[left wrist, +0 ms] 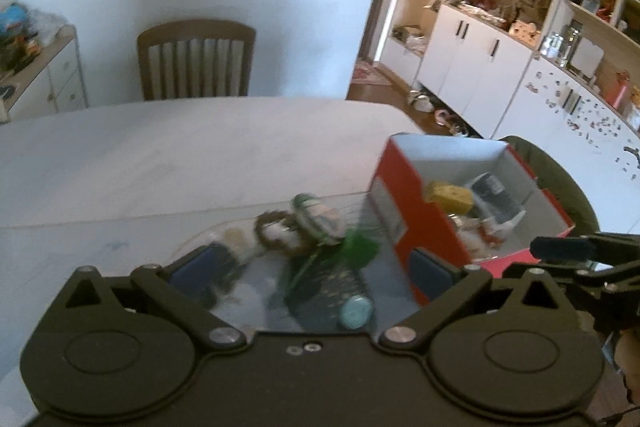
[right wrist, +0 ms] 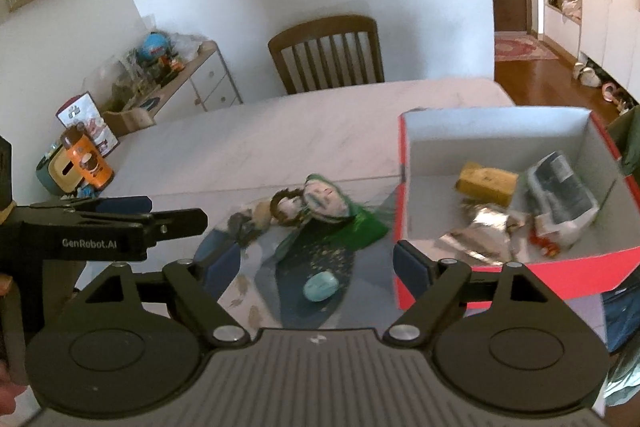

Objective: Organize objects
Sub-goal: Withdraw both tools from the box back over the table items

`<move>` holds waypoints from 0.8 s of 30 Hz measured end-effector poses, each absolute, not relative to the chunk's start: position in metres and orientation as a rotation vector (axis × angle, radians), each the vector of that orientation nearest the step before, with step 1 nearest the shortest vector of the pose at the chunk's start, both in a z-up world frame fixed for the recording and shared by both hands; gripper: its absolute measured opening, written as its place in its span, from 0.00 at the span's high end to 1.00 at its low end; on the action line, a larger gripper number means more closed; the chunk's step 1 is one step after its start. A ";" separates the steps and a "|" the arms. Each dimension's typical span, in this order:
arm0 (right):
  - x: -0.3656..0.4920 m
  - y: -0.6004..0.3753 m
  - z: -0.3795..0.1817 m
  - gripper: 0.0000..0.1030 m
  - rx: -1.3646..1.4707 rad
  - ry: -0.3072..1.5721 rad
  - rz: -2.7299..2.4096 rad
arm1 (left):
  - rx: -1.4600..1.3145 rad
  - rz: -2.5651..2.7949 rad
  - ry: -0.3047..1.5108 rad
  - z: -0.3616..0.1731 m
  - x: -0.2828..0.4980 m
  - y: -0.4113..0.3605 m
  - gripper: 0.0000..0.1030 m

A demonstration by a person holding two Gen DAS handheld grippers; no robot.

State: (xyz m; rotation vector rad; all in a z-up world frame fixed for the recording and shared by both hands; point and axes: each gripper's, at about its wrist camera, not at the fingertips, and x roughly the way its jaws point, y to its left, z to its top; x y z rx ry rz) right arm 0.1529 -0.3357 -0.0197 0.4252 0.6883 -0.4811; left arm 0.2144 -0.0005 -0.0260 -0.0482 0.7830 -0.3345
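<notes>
Both the left gripper [left wrist: 314, 267] and right gripper [right wrist: 316, 267] hovered with fingers wide over a clutter pile [right wrist: 316, 223] beside the red box [right wrist: 500, 267] on the table [right wrist: 280, 131].

Both cameras sit low behind their own claw, looking forward and down across the table [left wrist: 160, 155] toward a wooden chair [left wrist: 196, 61] at 12 o'clock. The left view is close over the clutter; the right view sits slightly higher (its box fills 2 o'clock). Both share the red box [right wrist: 500, 187], the chair [right wrist: 326, 53] and the table [right wrist: 280, 131].
</notes>
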 end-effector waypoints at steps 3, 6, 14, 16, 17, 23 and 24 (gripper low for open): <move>0.164 -0.328 -0.031 0.19 0.422 0.703 -0.484 | -0.068 -0.319 0.773 -0.035 0.218 0.018 0.01; 0.179 -0.321 -0.044 0.19 0.408 0.737 -0.494 | -0.047 -0.313 0.766 -0.044 0.224 0.030 0.01; 0.207 -0.313 -0.076 0.19 0.396 0.808 -0.516 | 0.029 -0.337 0.782 -0.083 0.250 0.047 0.01; 0.214 -0.309 -0.086 0.19 0.378 0.834 -0.518 | 0.043 -0.348 0.803 -0.093 0.258 0.050 0.01; 0.217 -0.309 -0.089 0.19 0.373 0.845 -0.518 | 0.048 -0.358 0.805 -0.098 0.262 0.052 0.01; 0.235 -0.310 -0.117 0.19 0.387 0.893 -0.545 | 0.098 -0.385 0.795 -0.120 0.282 0.054 0.01; 0.239 -0.310 -0.120 0.19 0.386 0.896 -0.545 | 0.109 -0.386 0.796 -0.124 0.285 0.054 0.01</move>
